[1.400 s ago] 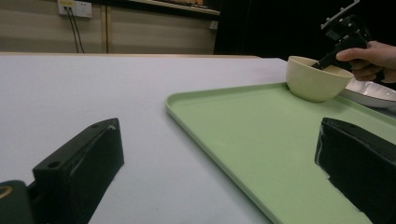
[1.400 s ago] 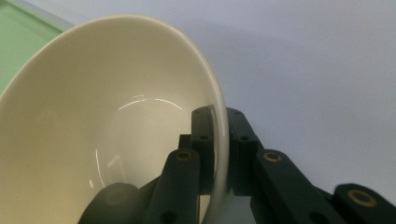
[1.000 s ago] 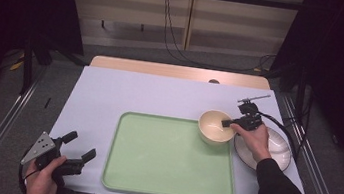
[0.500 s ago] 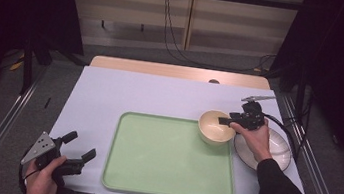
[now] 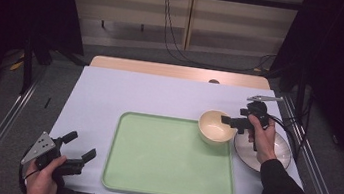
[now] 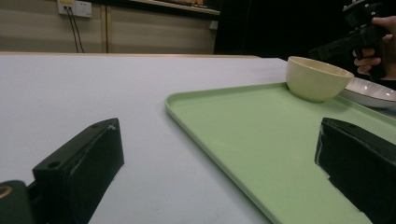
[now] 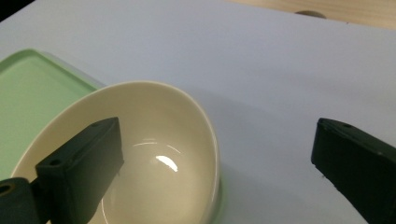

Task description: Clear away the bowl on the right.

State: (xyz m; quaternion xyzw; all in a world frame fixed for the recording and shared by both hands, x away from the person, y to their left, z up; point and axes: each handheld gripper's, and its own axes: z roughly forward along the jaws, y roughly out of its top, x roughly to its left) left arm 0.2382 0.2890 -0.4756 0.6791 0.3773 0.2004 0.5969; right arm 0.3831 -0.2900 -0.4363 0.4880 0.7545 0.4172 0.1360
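In the high view, the cream bowl (image 5: 216, 127) sits on the upper right corner of the green tray (image 5: 170, 157), right of centre in the frame. The right gripper (image 5: 228, 120) has just been opening; its jaws are released, one over the bowl's rim.

In the left gripper view, the left gripper (image 6: 219, 163) gapes empty, the bowl at upper right.

In the right gripper view, the bowl's rim lies between the spread jaws, untouched.
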